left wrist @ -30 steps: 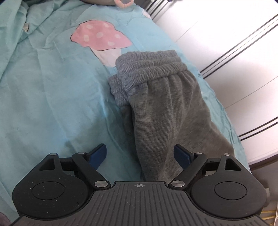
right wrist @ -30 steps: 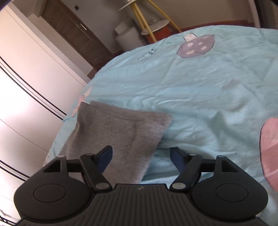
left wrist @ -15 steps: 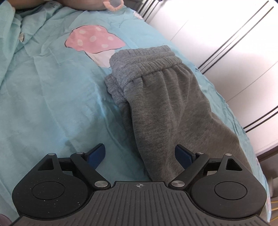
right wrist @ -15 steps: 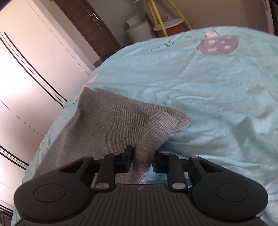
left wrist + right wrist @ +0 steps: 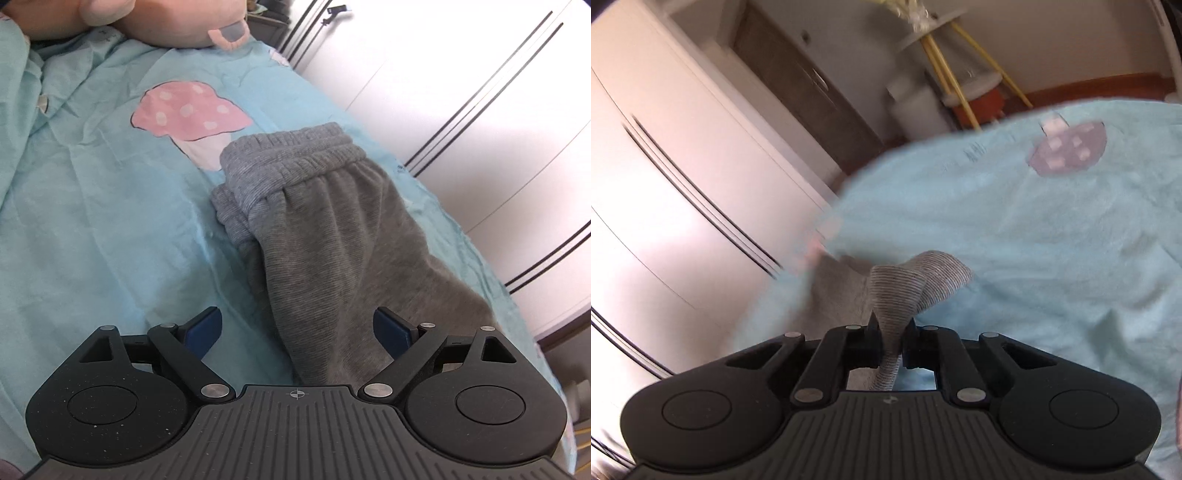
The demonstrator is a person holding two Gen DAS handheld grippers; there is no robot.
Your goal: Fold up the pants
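Observation:
Grey pants (image 5: 332,229) lie lengthwise on the light blue bed sheet (image 5: 92,221), with the elastic waistband (image 5: 295,155) at the far end. My left gripper (image 5: 295,317) hovers open over the nearer part of the pants; the cloth runs under the gap and touches neither blue pad. In the right wrist view, my right gripper (image 5: 891,328) is closing on a bunched end of the pants (image 5: 916,277). The cloth is pinched between its pads and lifted off the sheet (image 5: 1034,240). That view is blurred.
A pink mushroom print (image 5: 188,114) and a pink plush toy (image 5: 166,22) lie beyond the waistband. White wardrobe doors (image 5: 480,92) run close along the bed's edge. Past the bed's far end stand a yellow-legged stool (image 5: 960,74) and a dark door (image 5: 798,85).
My right gripper went from open around the pants' end to pinching it, and the cloth now rises bunched off the sheet. The left gripper has stayed open over the pants.

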